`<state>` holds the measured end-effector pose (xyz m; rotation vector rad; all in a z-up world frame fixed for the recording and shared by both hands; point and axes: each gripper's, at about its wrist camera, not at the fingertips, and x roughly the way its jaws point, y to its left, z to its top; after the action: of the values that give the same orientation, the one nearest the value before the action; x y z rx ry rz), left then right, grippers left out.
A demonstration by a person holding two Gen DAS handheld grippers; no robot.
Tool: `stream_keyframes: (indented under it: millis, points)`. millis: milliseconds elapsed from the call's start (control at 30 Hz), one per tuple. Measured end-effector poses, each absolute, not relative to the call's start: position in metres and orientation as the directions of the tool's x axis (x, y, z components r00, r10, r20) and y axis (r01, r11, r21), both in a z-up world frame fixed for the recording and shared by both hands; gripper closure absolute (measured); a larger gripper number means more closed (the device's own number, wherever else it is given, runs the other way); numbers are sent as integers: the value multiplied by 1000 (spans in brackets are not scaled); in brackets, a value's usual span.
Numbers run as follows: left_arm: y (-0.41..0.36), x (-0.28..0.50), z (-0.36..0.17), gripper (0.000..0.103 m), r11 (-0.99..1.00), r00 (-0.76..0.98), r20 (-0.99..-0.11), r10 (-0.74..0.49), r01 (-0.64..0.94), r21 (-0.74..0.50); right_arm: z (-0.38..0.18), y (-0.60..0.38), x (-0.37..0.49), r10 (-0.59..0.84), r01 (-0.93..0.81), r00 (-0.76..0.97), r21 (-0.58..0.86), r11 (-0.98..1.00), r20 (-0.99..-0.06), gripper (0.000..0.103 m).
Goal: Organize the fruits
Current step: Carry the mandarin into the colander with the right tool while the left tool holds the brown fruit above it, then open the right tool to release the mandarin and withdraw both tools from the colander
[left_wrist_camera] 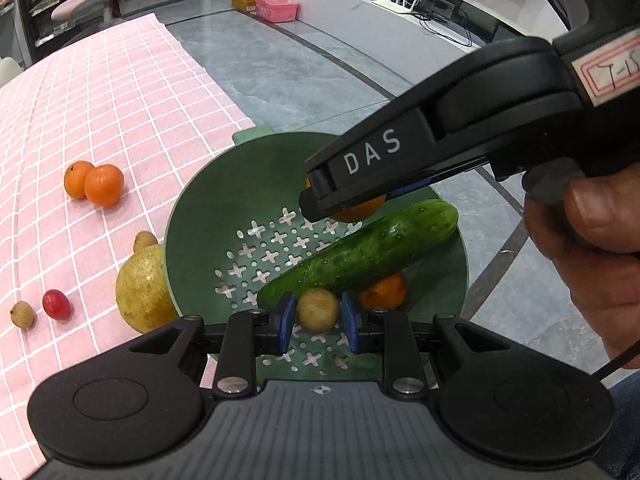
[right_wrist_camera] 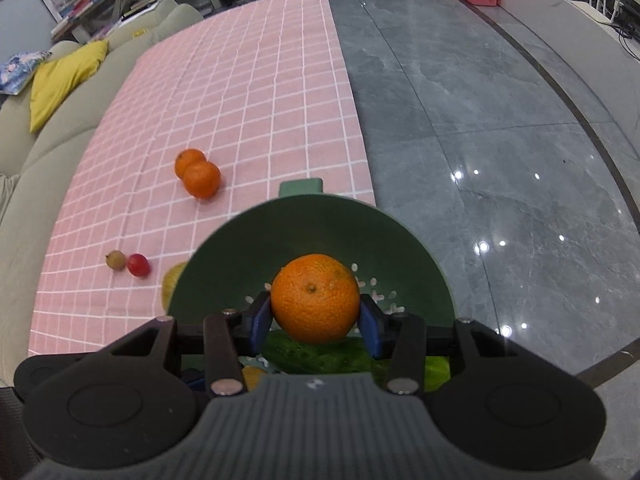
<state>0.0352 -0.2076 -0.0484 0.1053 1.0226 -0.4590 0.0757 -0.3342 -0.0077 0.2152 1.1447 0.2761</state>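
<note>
Your right tool [right_wrist_camera: 316, 316] is clamped on an orange [right_wrist_camera: 315, 298], its blue pads pressed against both sides, and it holds the fruit above the green colander [right_wrist_camera: 224, 248], over the cucumber [right_wrist_camera: 320, 354] that lies across the bowl. In the left wrist view the same orange shows only as a sliver under the black tool tip. Your left tool [left_wrist_camera: 318, 318] hangs low in the colander with its pads apart and a small brown fruit [left_wrist_camera: 317, 311] sitting between them; the pads look just clear of it, though you cannot be sure they do not touch. Beside it, partly under the cucumber, lies another orange [left_wrist_camera: 384, 290]. So the step in hand looks like dropping fruit into the colander: the brown fruit seems freshly let go or about to be, and the orange is next. Lower the right tool towards a bare patch of the perforated floor instead of onto the cucumber, then open it so the orange does not roll or bounce out. Left on the pink checked worktop [left_wrist_camera: 120, 80] are a pair of oranges [left_wrist_camera: 94, 183], a pear [left_wrist_camera: 142, 290] touching the colander's outer wall, a red grape [left_wrist_camera: 57, 304] and two more small brown fruits [left_wrist_camera: 22, 314], so much of the sorting is still to do.
</note>
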Motion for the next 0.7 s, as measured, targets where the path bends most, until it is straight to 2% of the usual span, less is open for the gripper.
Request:
stream_keyframes:
  millis: [133,233,500,633,700]
  points:
    - [-206,36,-50,63,903,434,-841,-323,408,-136,-12,-335,77,313,-100,374,298,949,-873,59]
    - [-202,34,-46,59,902,445,-831,-334,408,-144,-11,-334,78,310,-101,376,294,950,-873,59]
    - [-185,32,-33,58,909,474,-811,-343,384,-160,-9,-332,79,309,-98,383,294,951,-871,58]
    - [-169,31,-24,58,914,491,-798,-350,364,-178,-4,-331,78,320,-98,404,308,946,-857,45]
    - [-162,30,-19,58,917,499,-794,-347,357,-177,-2,-330,78,321,-100,411,308,946,-853,45]
